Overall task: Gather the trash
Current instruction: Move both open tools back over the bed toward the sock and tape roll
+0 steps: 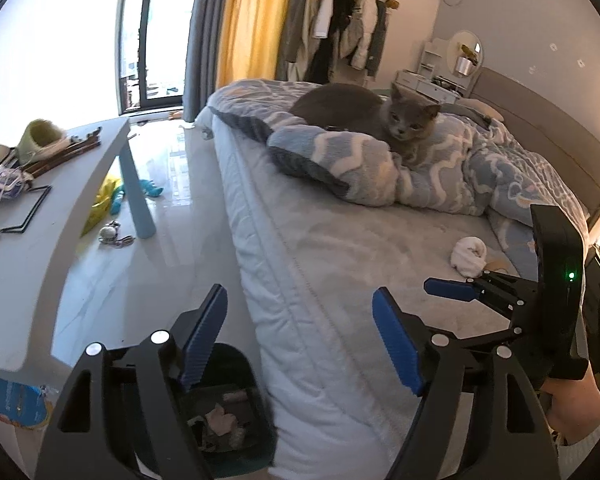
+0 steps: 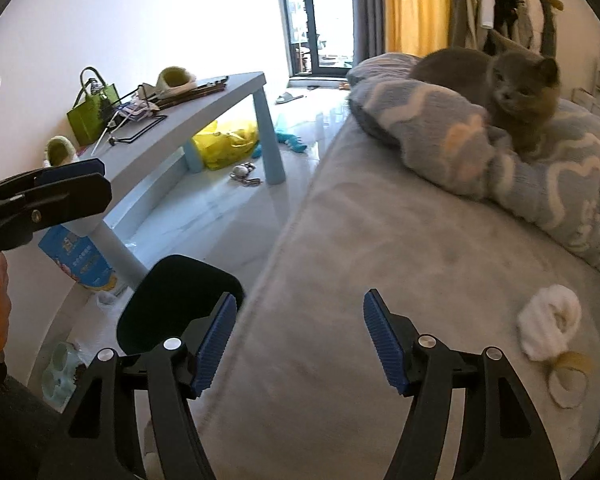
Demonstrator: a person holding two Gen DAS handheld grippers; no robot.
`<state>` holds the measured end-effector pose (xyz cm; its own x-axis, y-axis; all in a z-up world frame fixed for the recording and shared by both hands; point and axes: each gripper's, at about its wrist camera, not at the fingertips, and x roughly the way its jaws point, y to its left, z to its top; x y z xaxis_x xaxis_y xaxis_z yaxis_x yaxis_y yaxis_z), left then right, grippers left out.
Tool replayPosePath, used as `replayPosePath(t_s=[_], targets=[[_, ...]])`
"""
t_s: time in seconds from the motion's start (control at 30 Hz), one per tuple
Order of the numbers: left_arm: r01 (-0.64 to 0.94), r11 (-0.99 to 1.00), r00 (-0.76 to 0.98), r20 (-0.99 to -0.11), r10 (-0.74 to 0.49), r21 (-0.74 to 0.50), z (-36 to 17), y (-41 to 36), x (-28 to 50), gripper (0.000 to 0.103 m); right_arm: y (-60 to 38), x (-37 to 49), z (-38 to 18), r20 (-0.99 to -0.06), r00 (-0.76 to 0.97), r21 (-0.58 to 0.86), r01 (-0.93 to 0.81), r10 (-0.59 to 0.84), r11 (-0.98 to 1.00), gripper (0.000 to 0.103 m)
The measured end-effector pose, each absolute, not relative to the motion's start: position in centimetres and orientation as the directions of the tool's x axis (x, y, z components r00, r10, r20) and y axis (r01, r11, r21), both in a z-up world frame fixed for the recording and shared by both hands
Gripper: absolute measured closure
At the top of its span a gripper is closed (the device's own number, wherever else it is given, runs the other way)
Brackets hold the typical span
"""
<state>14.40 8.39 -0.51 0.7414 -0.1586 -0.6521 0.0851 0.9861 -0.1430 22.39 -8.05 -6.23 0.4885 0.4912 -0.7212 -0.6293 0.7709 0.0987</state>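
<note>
From the left wrist view, the left tool is spread wide and holds nothing. It hangs over the edge of the bed, with its left finger above the dark bin that stands on the floor against the mattress, at about 7 o'clock. Inside the bin I can see some crumpled pale scraps; what they are exactly I cannot tell. The task's thing, a white crumpled wad, lies on the grey sheet at about 2 o'clock from this tool. The right tool comes in from 3 o'clock, its blue pad near the wad but not touching it. The wad is rather round, so it has no clear long axis. A grey cat lies on the blanket at 12 o'clock, well apart.

From the right wrist view, the right tool is also spread and empty, pointing over the sheet. The wad lies at about 3 o'clock from it, with a small yellowish and white scrap just beside it, at 4 o'clock. The bin is at 9 o'clock, beside the bed; its inside is dark here. The left tool shows at 9 o'clock, higher, and appears nearly pressed together from this side angle. Behind it stands the table.

In my judgement the right tool is the nearer one, and it must turn to the right before it closes.
</note>
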Motion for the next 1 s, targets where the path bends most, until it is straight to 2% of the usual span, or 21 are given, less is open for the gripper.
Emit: replayPosePath(t_s=[0.37,0.53,1.0], targets=[[0.148,0.979,0.718,-0.665,-0.205,-0.142,-1.3,2.9,17.1,0.020,-14.8,23.8,-6.3,-0.720,0.533,0.083,-0.570,0.445,0.817,0.034],[0.184,0.965,0.694,-0.671,-0.262,-0.187,-1.9,0.6,18.6,0.015,-17.5,24.4,-6.2,-0.715,0.555,0.076,-0.542,0.424,0.837,0.033],[0.233,0.952,0.658,-0.690,-0.303,-0.197,-3.7,-4.5,21.5,0.013,-24.7,26.2,-6.3,-0.692,0.618,0.063,-0.465,0.374,0.883,0.029]])
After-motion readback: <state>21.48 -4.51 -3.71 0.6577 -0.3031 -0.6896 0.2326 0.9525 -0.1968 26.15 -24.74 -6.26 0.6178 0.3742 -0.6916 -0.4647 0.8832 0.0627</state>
